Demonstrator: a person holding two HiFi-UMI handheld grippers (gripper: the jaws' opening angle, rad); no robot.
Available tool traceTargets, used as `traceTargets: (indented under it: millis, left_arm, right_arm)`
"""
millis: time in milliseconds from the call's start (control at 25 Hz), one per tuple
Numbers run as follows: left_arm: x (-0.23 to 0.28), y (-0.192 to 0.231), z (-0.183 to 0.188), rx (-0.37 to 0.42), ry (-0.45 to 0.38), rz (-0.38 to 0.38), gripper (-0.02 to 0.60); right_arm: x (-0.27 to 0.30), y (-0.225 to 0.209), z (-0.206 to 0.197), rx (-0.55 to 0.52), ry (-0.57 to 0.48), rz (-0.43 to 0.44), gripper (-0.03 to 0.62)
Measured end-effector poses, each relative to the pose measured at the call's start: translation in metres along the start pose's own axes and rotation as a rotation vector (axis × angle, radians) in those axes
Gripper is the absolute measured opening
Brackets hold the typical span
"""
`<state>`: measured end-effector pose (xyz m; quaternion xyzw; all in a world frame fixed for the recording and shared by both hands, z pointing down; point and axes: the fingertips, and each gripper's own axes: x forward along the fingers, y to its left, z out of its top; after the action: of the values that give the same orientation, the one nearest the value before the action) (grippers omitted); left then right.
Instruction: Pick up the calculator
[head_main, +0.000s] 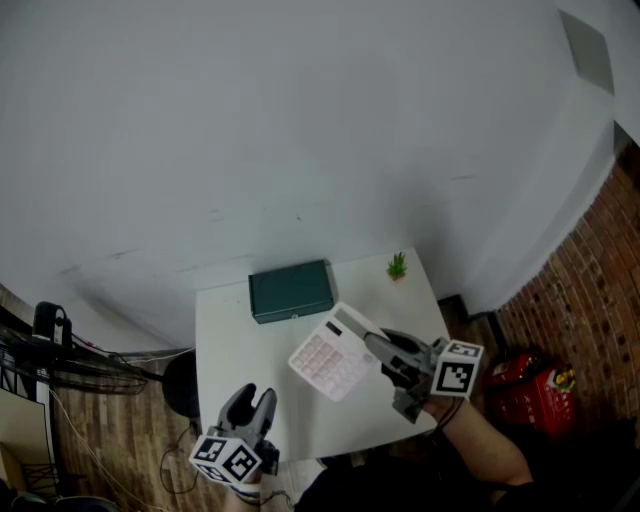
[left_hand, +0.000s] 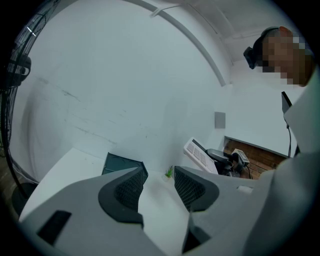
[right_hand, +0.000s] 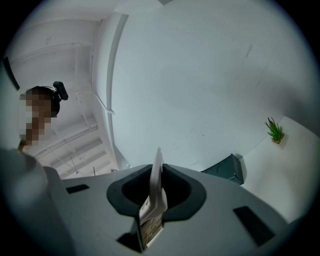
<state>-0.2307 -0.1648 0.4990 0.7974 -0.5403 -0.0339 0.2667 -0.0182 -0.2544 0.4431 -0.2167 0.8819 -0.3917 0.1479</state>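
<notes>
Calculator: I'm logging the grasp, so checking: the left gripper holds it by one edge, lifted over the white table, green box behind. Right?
Wrong gripper: the right gripper holds the calculator by one edge, lifted over the white table, green box behind. The right gripper view shows it clamped between the jaws; the left gripper is open, empty.

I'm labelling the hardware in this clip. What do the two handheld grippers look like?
Both the left gripper and the right gripper have grey moulded bodies that end in two rounded jaws. Each carries a white cube printed with black square markers. The pads on the inner faces of the jaws are dark and finely textured.
</notes>
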Motion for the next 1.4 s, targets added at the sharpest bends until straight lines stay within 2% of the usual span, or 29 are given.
traceTargets:
  millis: [120, 280, 440, 1160, 1320, 1400]
  left_arm:
    - [0.001, 0.000, -0.001, -0.004, 0.001, 0.002, 0.193]
    - [0.000, -0.002, -0.004, -0.006, 0.003, 0.006, 0.193]
    - [0.002, -0.002, -0.004, -0.008, 0.004, 0.007, 0.193]
    - [-0.001, -0.011, -0.012, -0.025, 0.004, 0.018, 0.193]
    - [-0.007, -0.010, -0.011, -0.025, -0.003, 0.031, 0.193]
    - [-0.010, -0.009, -0.011, -0.026, -0.006, 0.036, 0.193]
  right_arm:
    - [0.000, 0.001, 0.000, 0.002, 0.001, 0.004, 0.055]
    - [0.002, 0.009, 0.004, -0.048, 0.015, 0.023, 0.056]
    - [-0.002, 0.001, 0.000, -0.001, 0.009, 0.010, 0.057]
    - [-0.004, 0.004, -0.005, -0.004, 0.034, 0.043, 0.057]
    - [0.002, 0.016, -0.002, -0.057, 0.056, 0.068, 0.057]
    - [0.000, 0.010, -0.008, -0.023, 0.053, 0.057, 0.057]
